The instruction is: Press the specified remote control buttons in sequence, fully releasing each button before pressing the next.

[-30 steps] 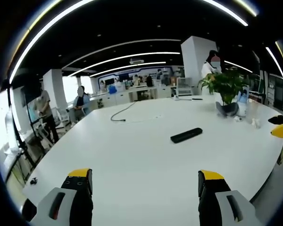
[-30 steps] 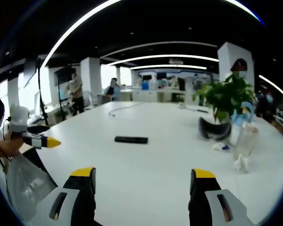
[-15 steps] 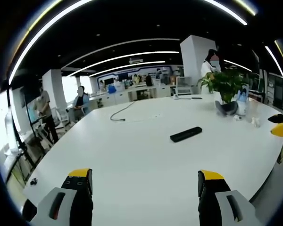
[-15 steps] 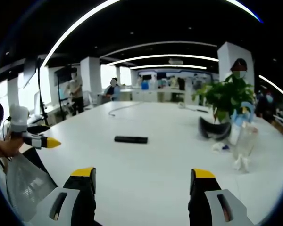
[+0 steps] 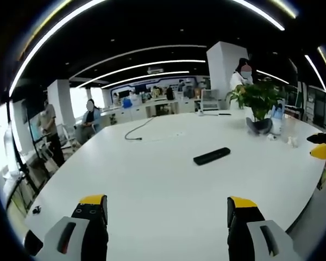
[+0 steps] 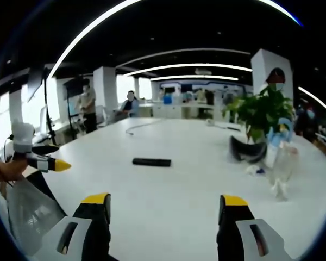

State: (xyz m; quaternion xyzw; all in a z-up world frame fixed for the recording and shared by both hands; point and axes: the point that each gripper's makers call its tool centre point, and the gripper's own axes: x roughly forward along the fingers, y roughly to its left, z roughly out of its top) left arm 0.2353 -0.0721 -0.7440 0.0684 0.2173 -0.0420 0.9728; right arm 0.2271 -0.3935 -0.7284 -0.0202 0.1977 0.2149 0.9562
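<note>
Left gripper view: the left gripper hangs over the white table with jaws spread wide, nothing between them. The black remote control lies flat well ahead, its buttons too small to make out. The right gripper is cut off at the edge

Right gripper view: the right gripper is likewise wide apart and empty; the remote lies far ahead, the potted plant off to one side
</note>
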